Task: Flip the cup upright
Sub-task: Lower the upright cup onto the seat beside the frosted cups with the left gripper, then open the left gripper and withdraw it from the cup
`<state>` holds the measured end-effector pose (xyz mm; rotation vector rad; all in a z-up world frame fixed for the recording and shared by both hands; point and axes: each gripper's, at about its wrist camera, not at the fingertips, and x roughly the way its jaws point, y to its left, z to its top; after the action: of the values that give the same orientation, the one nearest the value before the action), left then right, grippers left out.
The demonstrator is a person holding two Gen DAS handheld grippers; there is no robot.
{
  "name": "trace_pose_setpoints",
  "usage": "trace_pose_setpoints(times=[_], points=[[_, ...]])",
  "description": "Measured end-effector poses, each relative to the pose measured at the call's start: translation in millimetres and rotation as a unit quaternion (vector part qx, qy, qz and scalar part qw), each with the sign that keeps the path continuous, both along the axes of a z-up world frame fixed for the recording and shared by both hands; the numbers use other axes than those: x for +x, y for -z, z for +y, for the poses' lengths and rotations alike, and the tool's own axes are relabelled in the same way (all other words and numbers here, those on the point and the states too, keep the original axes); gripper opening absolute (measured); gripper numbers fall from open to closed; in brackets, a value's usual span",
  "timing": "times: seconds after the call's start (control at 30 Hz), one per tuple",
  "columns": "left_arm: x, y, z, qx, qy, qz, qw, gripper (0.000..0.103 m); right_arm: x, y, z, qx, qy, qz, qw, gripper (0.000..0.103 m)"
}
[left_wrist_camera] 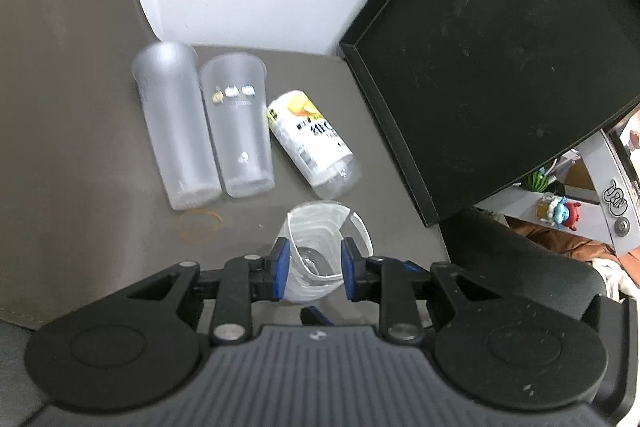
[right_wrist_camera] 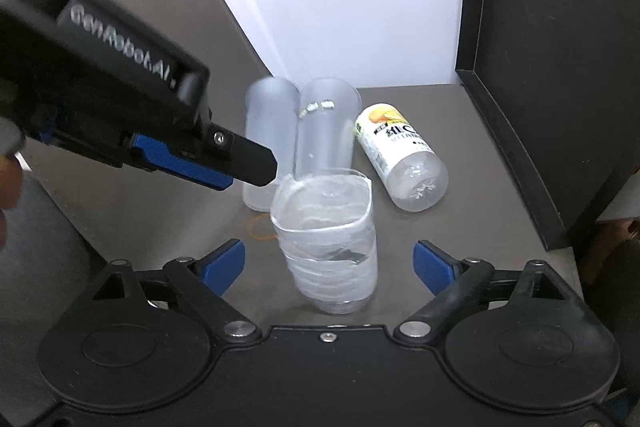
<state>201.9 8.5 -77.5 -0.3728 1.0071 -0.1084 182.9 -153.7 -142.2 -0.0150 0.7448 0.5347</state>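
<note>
Your left gripper [left_wrist_camera: 312, 269] clamps the thin, crushable clear cup [left_wrist_camera: 320, 247] at its rim, seemingly mouth-up at table centre, six o'clock of the frosted tumblers [left_wrist_camera: 204, 123]; grip lightly, while your right gripper [right_wrist_camera: 328, 263] stands apart.

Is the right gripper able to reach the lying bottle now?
Probably yes: the right gripper is open, but the clear cup stands between its fingers, so it must pass around it to the bottle.

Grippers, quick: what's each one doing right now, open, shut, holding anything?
Left gripper: shut on the clear plastic cup, squeezing its rim.
Right gripper: open, fingers wide on either side of the cup, not touching it.
</note>
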Motion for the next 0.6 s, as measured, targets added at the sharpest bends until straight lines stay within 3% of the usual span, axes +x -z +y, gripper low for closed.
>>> trace_pose_setpoints(times=[0.13, 0.3, 0.6], points=[[-9.4, -13.2, 0.6, 0.001, -0.01, -0.017, 0.9998, 0.026, -1.8, -9.5, -5.3, 0.013, 0.007, -0.002, 1.0, 0.093], [-24.3, -26.8, 0.5, 0.015, -0.025, -0.04, 0.9988, 0.037, -4.6, -24.4, -15.6, 0.032, 0.012, -0.009, 0.999, 0.093], [-47.4, -40.9, -0.2, 0.031, -0.042, -0.061, 0.9968, 0.046, -9.8, -35.3, -27.1, 0.035, 0.027, -0.011, 0.999, 0.093]])
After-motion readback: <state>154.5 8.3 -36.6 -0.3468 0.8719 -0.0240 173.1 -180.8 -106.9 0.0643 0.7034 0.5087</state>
